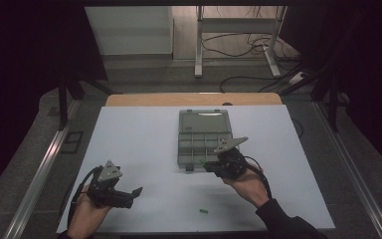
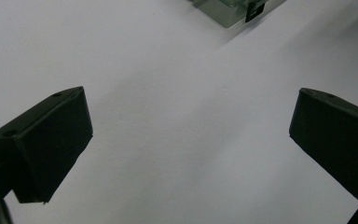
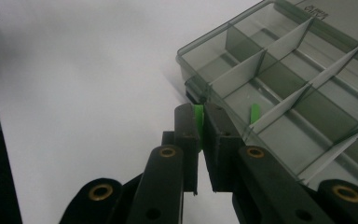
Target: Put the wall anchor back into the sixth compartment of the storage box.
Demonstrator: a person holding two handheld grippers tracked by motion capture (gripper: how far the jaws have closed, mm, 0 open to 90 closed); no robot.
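Right gripper view: my right gripper is clamped on a small green piece at the near corner of the open compartment box, where another green piece already lies. If I release too early, the piece could hit the rim and fall onto the table. My left gripper hangs wide open and empty; the held piece's shape is mostly hidden.
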